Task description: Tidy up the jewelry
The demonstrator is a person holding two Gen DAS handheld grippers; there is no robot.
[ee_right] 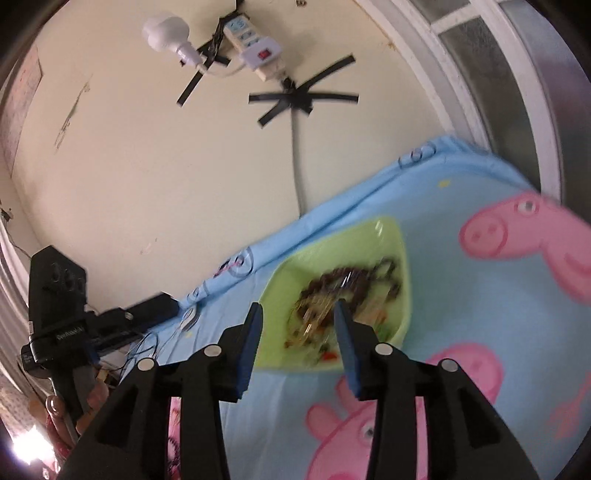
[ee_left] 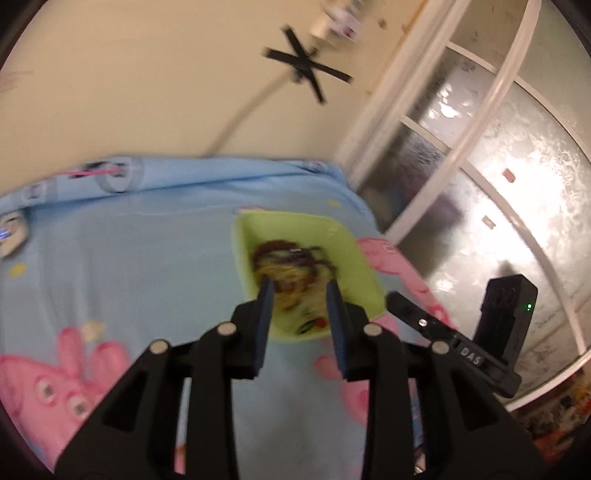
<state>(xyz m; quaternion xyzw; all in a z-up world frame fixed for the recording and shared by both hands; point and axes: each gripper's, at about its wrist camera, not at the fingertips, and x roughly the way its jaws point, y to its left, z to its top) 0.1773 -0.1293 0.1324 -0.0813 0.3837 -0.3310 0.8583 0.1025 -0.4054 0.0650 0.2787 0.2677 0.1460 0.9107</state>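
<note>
A light green tray (ee_left: 354, 258) lies on a blue cartoon-pig cloth (ee_left: 129, 258) and holds a tangled pile of jewelry (ee_left: 291, 269), dark bead strands and gold chains. My left gripper (ee_left: 300, 291) is open and empty, its fingertips just above the near part of the tray. In the right wrist view the same tray (ee_right: 388, 236) and jewelry (ee_right: 343, 291) show blurred. My right gripper (ee_right: 297, 312) is open and empty, hovering over the tray's near side. The right gripper body (ee_left: 506, 314) shows at the right of the left wrist view.
A cream wall (ee_right: 166, 166) rises behind the table, with a taped cable (ee_right: 299, 158), power strip (ee_right: 255, 44) and bulb (ee_right: 162, 31). A frosted window with white frame (ee_left: 480, 166) stands to the right. The other gripper's body (ee_right: 55, 306) and cables (ee_right: 159, 332) sit at the left.
</note>
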